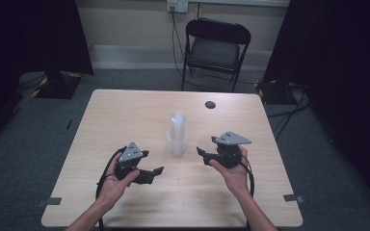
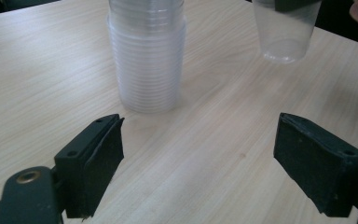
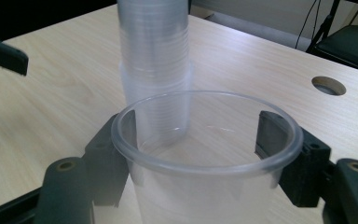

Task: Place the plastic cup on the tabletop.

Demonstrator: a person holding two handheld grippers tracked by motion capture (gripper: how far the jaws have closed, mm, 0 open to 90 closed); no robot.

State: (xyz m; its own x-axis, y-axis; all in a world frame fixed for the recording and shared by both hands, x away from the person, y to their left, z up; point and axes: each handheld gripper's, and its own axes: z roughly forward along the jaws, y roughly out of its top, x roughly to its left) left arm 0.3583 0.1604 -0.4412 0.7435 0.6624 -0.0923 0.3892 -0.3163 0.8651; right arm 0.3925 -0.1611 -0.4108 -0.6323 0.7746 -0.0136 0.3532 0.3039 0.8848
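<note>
A tall stack of clear plastic cups (image 1: 177, 136) stands upright at the middle of the wooden table (image 1: 125, 115). My right gripper (image 1: 206, 148), just right of the stack, is shut on a single clear cup (image 3: 205, 170); its jaws press the cup's walls below the rim. In the left gripper view that cup (image 2: 286, 35) hangs a little above the table beyond the stack (image 2: 147, 60). My left gripper (image 1: 152, 162) is near the front left of the stack. Its jaws (image 2: 200, 133) stand open over bare wood, short of the stack.
A round cable hole (image 1: 210, 104) sits at the table's far right side. A black folding chair (image 1: 215, 48) stands behind the table. Dark curtains flank both sides. Bare wood lies all round the stack.
</note>
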